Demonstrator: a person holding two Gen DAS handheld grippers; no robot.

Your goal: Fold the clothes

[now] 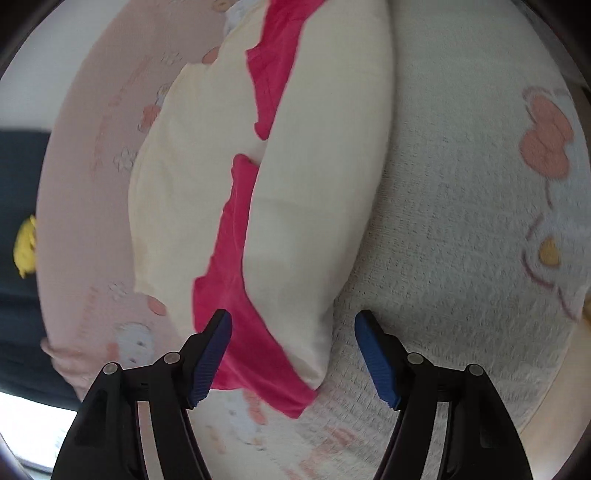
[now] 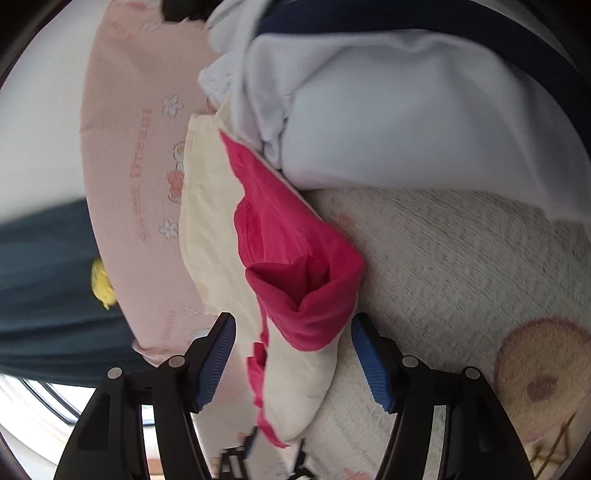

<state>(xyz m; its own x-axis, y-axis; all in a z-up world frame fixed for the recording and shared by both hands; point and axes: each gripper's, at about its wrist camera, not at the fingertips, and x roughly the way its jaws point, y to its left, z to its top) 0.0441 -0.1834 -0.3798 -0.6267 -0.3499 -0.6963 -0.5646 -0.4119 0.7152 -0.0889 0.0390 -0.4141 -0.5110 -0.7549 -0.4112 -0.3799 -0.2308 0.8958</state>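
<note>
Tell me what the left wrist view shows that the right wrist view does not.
Only the left wrist view shows a pink bow print on the white blanket. Only the right shows a white garment with a navy band. Both share the cream and pink garment and the pink pillow.

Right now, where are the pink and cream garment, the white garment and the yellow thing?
pink and cream garment (image 1: 314, 206): left wrist view, cream panel.
white garment (image 2: 406, 122): right wrist view, middle.
yellow thing (image 2: 101, 282): right wrist view, centre.
</note>
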